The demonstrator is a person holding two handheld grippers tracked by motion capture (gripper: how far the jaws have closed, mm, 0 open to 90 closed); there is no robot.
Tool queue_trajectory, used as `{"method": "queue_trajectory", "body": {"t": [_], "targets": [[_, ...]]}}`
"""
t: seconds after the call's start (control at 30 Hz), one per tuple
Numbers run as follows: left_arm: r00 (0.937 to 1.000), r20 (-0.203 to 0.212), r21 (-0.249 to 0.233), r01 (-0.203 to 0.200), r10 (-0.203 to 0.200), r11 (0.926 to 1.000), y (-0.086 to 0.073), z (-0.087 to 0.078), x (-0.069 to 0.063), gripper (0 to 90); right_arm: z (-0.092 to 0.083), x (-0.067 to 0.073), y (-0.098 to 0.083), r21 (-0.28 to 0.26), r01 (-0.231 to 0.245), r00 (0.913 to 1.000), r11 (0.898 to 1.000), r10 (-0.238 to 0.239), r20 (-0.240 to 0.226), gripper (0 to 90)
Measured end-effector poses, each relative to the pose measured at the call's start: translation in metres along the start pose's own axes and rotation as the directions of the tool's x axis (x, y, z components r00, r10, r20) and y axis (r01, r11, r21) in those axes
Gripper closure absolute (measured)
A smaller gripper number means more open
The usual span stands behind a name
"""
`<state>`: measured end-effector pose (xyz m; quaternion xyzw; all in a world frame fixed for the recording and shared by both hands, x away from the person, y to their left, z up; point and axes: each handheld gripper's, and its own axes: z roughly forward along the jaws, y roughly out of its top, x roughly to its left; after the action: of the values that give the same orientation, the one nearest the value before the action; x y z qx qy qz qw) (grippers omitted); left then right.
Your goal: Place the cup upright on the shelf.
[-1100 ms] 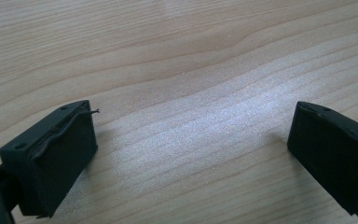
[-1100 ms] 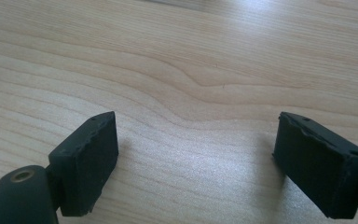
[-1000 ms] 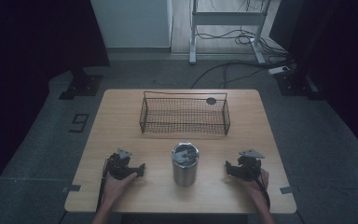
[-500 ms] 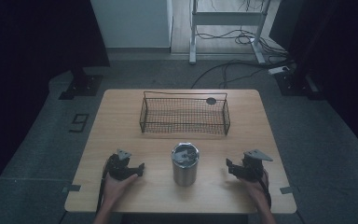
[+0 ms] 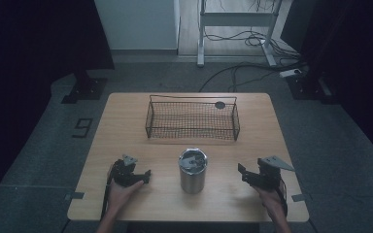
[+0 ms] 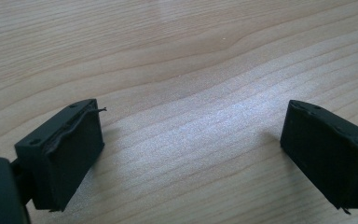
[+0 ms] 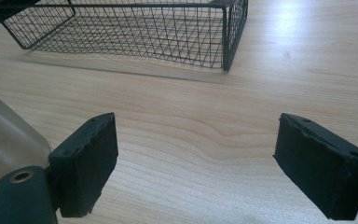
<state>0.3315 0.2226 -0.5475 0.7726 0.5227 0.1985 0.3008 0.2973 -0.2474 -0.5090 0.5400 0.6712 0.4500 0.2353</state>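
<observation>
A steel cup point(image 5: 193, 171) with something inside stands upright at the table's front middle, between my two hands. My left gripper point(image 5: 144, 175) rests left of the cup, open, with bare wood between its jaws point(image 6: 191, 154). Right of the cup my right gripper point(image 5: 243, 173) is held a little above the table. It is open, its jaws have just been opening, and nothing is between them point(image 7: 196, 163). In the right gripper view the cup's wall point(image 7: 4, 135) lies at the left edge. A black wire basket point(image 5: 192, 121) stands behind the cup.
A small dark disc point(image 5: 220, 105) lies by the basket's far right corner. In the right gripper view the basket point(image 7: 121, 28) lies ahead, across bare wood. Cables and a metal stand sit on the floor beyond the table point(image 5: 126, 141).
My right gripper has risen slightly and shifted a little to the right. The left gripper, the cup and the basket have stayed put.
</observation>
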Motion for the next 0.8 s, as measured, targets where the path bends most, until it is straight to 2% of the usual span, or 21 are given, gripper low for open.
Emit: {"method": "queue_trajectory", "body": {"t": [0.07,0.23,0.4,0.53,0.67,0.8], "targets": [[1.0,-0.001,0.0,0.0,0.0,1.0,0.0,0.0,0.0,5.6,0.0,0.0,0.001,-0.004,-0.002,1.0,1.0,0.002,0.005,13.2],[1.0,0.001,-0.006,-0.005,0.005,1.0,-0.001,-0.001,-0.001,8.0,0.006,0.002,-0.003,0.025,0.005,0.9999,1.0,-0.006,0.014,13.2],[1.0,0.003,-0.006,-0.006,0.006,1.0,-0.001,-0.001,-0.001,8.6,0.003,0.008,-0.001,0.017,0.018,0.9996,1.0,-0.017,-0.023,12.8],[1.0,0.004,-0.007,-0.006,0.006,1.0,0.0,-0.001,-0.001,8.2,-0.002,0.018,0.003,0.007,0.039,0.9977,0.999,-0.038,-0.055,10.6],[1.0,0.003,-0.006,-0.007,0.007,1.0,0.0,0.0,-0.001,8.0,-0.008,0.032,0.007,-0.012,0.067,0.9922,0.998,-0.068,-0.105,9.3],[1.0,0.004,-0.006,-0.007,0.007,1.0,0.0,0.0,-0.001,7.9,-0.012,0.043,0.01,-0.025,0.09,0.9868,0.996,-0.092,-0.133,7.5]]}}
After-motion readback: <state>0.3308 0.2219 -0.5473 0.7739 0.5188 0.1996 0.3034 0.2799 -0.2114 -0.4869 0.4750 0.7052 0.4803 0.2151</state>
